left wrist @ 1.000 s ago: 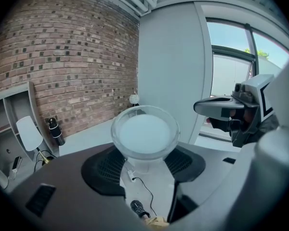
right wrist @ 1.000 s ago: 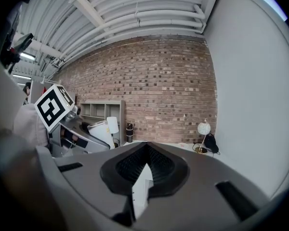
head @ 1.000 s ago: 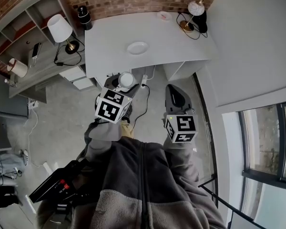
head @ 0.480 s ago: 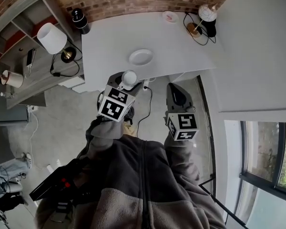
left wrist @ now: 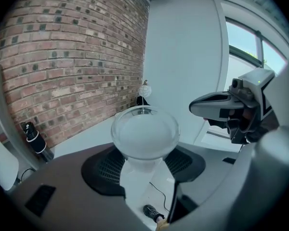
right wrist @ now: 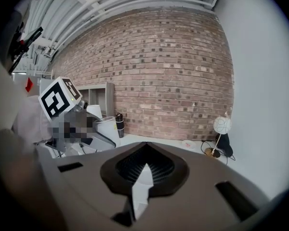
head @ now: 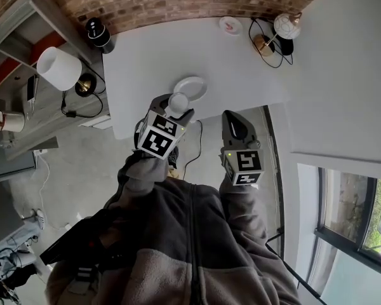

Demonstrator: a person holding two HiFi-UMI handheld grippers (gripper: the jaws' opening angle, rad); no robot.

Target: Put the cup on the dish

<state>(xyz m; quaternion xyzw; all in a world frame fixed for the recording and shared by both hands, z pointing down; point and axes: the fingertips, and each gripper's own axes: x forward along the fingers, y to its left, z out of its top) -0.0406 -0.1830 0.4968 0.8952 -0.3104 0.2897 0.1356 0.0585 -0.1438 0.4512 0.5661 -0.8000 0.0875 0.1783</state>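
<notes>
Transport is the step in hand: in the head view the left hand-held gripper [head: 173, 111] carries the cup [head: 178, 101] over the table [head: 146, 56] edge, just short of the dish [head: 198, 83]; in the left gripper view its jaws clamp the cup's base; in the right gripper view the right hand-held gripper [right wrist: 144, 173] is closed on nothing; the next move probably calls for a short reach forward, then a gentle lowering onto the dish.

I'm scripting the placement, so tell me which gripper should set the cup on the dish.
Left. The left gripper holds the cup in its jaws, right at the near rim of the dish. The right gripper is shut, empty, and farther from the dish.
</notes>
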